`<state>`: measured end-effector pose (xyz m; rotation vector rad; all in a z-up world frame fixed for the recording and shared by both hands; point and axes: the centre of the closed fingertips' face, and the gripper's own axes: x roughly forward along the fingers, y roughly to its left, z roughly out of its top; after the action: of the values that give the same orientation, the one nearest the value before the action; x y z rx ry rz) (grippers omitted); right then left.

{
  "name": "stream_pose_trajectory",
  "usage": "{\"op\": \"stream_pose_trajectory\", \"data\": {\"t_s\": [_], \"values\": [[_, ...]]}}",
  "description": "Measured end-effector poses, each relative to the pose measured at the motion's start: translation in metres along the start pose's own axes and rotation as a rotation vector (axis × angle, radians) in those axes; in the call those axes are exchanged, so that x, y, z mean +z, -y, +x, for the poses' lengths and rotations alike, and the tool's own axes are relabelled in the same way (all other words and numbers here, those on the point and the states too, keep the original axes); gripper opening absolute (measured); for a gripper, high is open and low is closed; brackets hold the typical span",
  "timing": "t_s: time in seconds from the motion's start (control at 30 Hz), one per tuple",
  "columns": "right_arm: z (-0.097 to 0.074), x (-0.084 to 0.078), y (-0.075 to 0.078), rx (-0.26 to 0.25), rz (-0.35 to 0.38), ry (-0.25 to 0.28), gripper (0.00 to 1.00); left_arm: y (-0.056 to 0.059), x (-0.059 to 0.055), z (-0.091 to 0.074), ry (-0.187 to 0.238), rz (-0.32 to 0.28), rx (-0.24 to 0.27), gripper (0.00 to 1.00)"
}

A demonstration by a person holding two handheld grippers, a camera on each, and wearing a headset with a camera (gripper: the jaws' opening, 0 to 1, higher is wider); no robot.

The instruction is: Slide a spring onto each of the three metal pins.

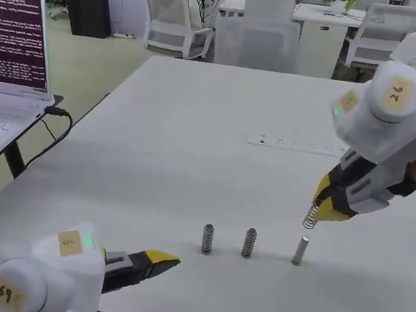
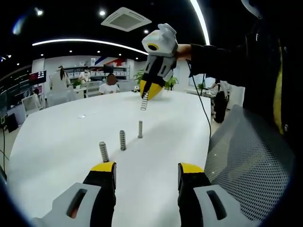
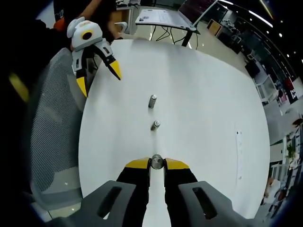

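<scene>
Three slim metal pins stand in a row on your smooth, matte white table. In the head view, the left pin and the middle pin each wear a ribbed wire coil down their length. The bare pin at the right end is a plain polished cylinder.

Your right gripper hangs above and just right of that bare pin. Its yellow-tipped jaws are clamped on the upper end of a loose spring, a silvery helix that dangles at a slant, clear of the pin's top. The right gripper view looks down the spring end-on, a small round ring pinched between the jaws.

Your left gripper sits low at the near edge, pointing toward the row, with its jaws spread apart and nothing between them.

Farther back on the table lies a long, flat white power strip. A laptop with a text-filled screen sits on a separate stand to the left.
</scene>
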<state>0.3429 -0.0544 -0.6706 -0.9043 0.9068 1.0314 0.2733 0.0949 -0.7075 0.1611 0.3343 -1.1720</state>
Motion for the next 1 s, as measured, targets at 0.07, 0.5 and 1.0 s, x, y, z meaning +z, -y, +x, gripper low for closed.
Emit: {"op": "stream_pose_trajectory", "data": {"t_s": [0.07, 0.5, 1.0], "values": [[0.004, -0.003, 0.002, 0.003, 0.006, -0.009, 0.08, -0.001, -0.001, 0.0, -0.003, -0.001, 0.001, 0.47], [0.024, -0.016, 0.008, 0.031, 0.047, -0.019, 0.08, -0.001, -0.001, 0.0, -0.004, -0.004, 0.001, 0.47], [0.033, -0.023, 0.008, 0.034, 0.03, -0.048, 0.08, -0.002, -0.002, -0.001, -0.008, -0.008, 0.008, 0.46]]}}
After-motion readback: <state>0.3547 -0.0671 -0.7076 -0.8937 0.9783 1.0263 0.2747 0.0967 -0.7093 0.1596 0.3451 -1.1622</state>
